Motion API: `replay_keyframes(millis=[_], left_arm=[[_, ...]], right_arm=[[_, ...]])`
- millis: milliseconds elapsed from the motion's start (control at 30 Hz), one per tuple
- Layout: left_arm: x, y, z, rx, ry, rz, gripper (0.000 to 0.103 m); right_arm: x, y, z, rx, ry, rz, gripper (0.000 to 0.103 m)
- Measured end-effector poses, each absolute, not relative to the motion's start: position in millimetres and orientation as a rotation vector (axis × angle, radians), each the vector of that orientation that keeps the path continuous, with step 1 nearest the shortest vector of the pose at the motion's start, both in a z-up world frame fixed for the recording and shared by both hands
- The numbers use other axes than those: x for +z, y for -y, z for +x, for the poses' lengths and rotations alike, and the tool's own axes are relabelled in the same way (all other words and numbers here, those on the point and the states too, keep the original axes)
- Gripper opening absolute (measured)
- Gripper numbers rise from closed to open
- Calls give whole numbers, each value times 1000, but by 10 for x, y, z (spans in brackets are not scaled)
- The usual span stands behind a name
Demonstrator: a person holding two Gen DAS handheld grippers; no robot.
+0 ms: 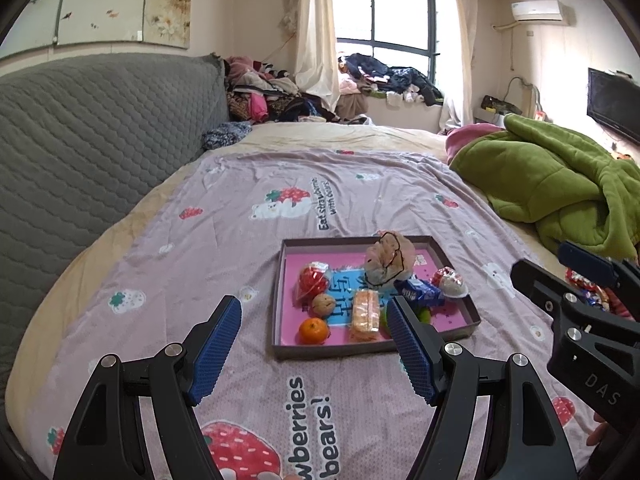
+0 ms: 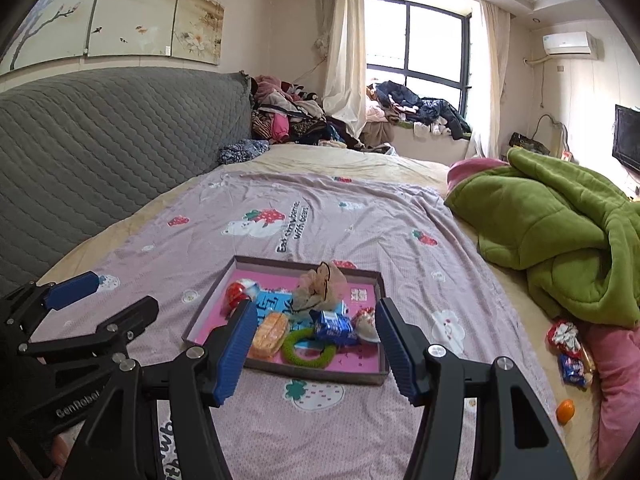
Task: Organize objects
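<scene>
Left wrist view puts your left gripper (image 1: 316, 344) nearest, jaws spread wide with nothing between them, hovering over the strawberry-print sheet (image 1: 224, 208) just short of the near wall of the shallow box (image 1: 320, 350). Your right gripper (image 2: 316, 350) is likewise wide and empty, held beside the left one and facing the same box from the near right.

In the box, from near to far, lie an orange (image 1: 313, 330), a wrapped orange wafer (image 1: 364, 314), a walnut (image 1: 323, 305), a green ring (image 2: 307, 347), a red foil ball (image 1: 313, 281), a blue snack packet (image 1: 418, 290), a jelly cup (image 1: 452, 283) and a peach hair tie (image 1: 389, 258). Things not yet gathered lie at the right edge of the bed: a second orange (image 2: 565, 411), a blue packet (image 2: 574, 368) and a red-and-white packet (image 2: 565, 336), close under the green blanket (image 2: 560, 224).

Your risks, as I judge them:
- The bed is soft. Press down beside the box and it may tilt, letting the orange and walnut roll.
- The two grippers are close; swinging the right one out toward the loose items could clip the left.
- The loose orange sits near the mattress edge and a pink fold. A nudge from one finger could send it off the bed.
- Foil packets are slippery and flat. A shallow pinch may catch the sheet instead.
- The box is crowded at its near right. Dropping from height may bounce something out.
</scene>
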State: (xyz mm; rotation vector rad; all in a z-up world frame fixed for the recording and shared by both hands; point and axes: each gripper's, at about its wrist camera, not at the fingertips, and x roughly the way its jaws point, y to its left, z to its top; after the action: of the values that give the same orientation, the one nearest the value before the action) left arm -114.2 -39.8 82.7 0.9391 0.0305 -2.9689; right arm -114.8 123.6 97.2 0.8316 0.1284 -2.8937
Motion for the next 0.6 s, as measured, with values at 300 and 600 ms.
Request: replay_keyframes(millis=[300,600], left_arm=[[631,330,-1120,-2955,-11,980,76],[522,256,-1123,-2940,0,1006,76]], right_arm=[[756,-1344,-1126,-2901,-105,898,61],[669,-1435,-1109,-2901,-71,930,61]])
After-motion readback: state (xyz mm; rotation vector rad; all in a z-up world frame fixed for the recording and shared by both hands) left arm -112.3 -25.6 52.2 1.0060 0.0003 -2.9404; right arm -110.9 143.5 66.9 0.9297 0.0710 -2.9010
